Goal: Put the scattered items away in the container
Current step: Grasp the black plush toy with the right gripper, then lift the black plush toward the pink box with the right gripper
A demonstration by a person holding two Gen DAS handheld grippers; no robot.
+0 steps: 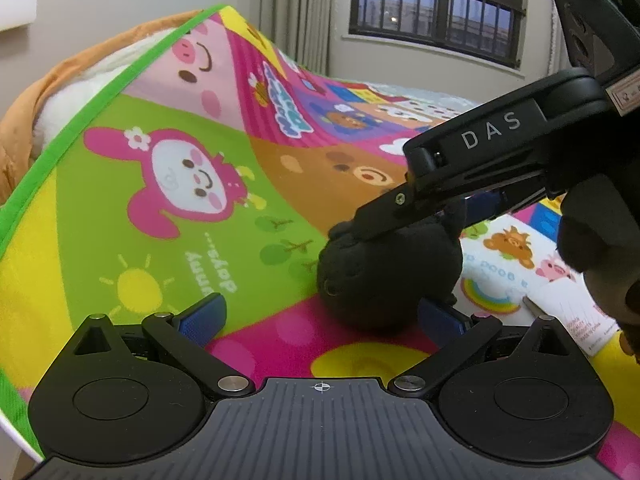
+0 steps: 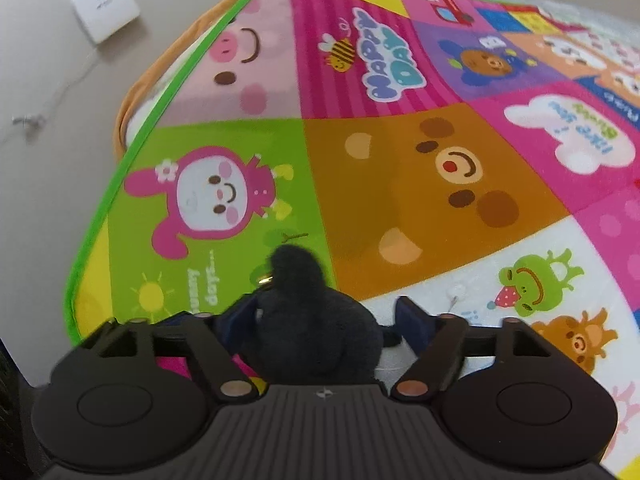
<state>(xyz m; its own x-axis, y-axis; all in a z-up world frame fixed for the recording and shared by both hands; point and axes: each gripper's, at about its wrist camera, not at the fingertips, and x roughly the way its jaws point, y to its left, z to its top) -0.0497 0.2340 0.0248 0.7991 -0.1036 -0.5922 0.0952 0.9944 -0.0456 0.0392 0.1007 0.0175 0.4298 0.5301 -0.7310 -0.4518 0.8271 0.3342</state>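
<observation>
Both grippers worked over a bright cartoon play mat (image 2: 400, 168). Left gripper (image 1: 320, 316) stood released beside the black plush toy (image 1: 384, 276) (lying on the mat); right gripper (image 2: 324, 316) straddled it, jaws spread, pads not pressing.

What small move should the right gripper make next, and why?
Probably close the right gripper on the black plush: the toy lies on the mat between its open fingers, one pad apart from it. The left gripper is also open, alongside.
</observation>
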